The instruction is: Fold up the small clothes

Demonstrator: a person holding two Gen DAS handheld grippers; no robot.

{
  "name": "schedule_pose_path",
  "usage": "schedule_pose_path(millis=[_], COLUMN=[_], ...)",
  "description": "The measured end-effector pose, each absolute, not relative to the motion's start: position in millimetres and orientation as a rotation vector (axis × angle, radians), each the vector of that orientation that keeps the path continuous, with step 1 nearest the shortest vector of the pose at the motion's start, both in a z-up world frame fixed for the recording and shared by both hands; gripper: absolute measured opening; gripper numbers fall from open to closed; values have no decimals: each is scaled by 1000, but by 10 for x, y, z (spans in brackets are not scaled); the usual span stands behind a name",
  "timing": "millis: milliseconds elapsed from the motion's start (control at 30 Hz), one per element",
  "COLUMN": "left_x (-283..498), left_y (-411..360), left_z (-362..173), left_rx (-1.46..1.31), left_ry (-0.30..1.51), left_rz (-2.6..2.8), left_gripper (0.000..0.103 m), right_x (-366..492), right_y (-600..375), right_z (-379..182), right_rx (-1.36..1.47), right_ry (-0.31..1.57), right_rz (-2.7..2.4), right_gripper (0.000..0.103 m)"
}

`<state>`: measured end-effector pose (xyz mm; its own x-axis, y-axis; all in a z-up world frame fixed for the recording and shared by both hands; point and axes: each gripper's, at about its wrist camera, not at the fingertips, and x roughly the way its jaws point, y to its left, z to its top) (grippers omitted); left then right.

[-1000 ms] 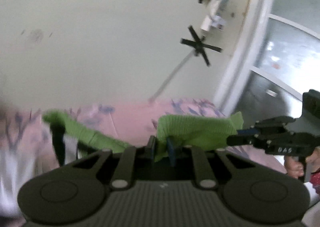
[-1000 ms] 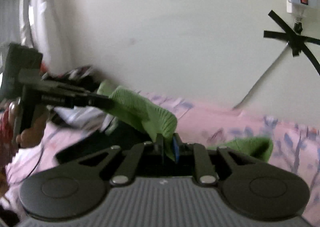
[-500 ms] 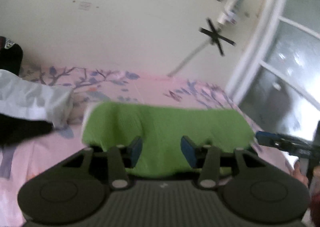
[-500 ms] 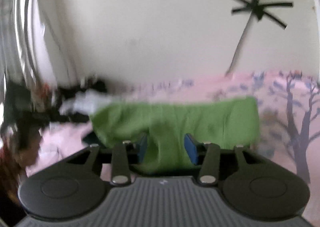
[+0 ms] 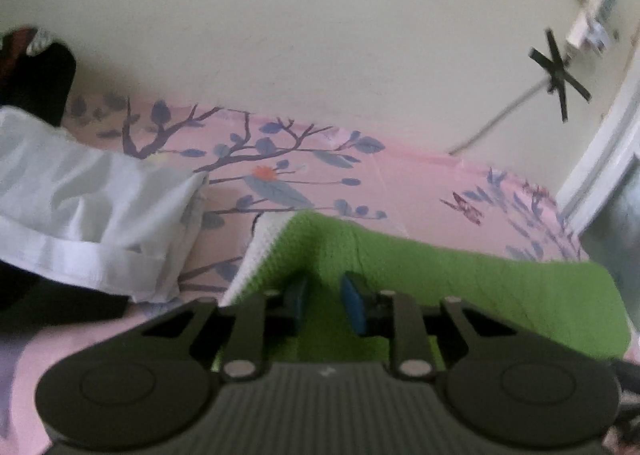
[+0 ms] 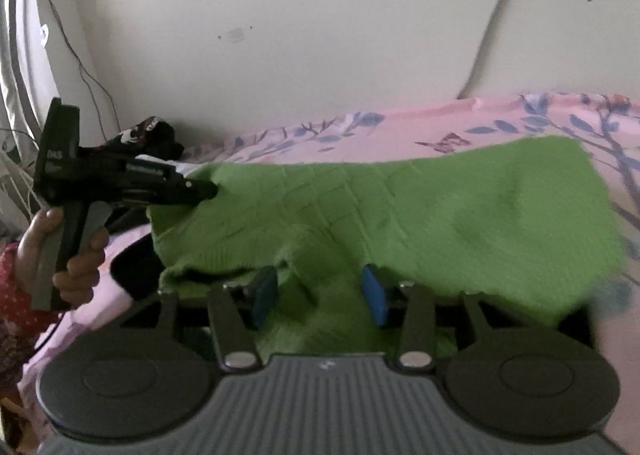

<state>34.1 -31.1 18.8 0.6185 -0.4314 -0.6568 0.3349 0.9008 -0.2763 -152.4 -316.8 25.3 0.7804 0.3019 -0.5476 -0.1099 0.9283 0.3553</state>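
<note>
The green knitted garment [image 6: 420, 215] lies spread on the bed [image 5: 400, 183], over the pink sheet printed with blue branches and leaves, its white inner side [image 5: 260, 251] turned up along one edge. In the left wrist view it fills the space just ahead of the left gripper [image 5: 323, 301], whose blue-padded fingers [image 5: 354, 305] stand apart with the knit showing between them — nothing is clamped. The right gripper [image 6: 318, 297] is also spread, its fingers [image 6: 374, 297] wider apart and low over a rumpled fold of the same garment.

In the right wrist view the left gripper [image 6: 200, 191] appears from the side, held level by the person's left hand [image 6: 72, 251], which wraps the trigger handle from below; its tips reach the far left edge of the green cloth, though whether they touch it cannot be told.

A folded white garment [image 5: 92, 215] lies on the bed to the left, near the green one but apart from it, with dark clothing [image 5: 36, 71] behind it by the wall [image 5: 300, 35].
</note>
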Motion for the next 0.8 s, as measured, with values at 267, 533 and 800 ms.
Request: schedule_pose_path(millis=[267, 533, 800], left_x=[-21, -51, -62], left_y=[-388, -1046, -882], left_z=[431, 156, -115], left_rx=[-355, -347, -373], left_ry=[791, 963, 1002], left_rz=[-689, -868, -810], left_gripper=[40, 36, 6], right_x=[-2220, -1975, -1576], right_y=[-4326, -4452, -4224], right_z=[286, -55, -111], right_rx=[754, 937, 906], right_ry=[480, 596, 638], right_rz=[-7, -31, 1], right_gripper=[56, 68, 43])
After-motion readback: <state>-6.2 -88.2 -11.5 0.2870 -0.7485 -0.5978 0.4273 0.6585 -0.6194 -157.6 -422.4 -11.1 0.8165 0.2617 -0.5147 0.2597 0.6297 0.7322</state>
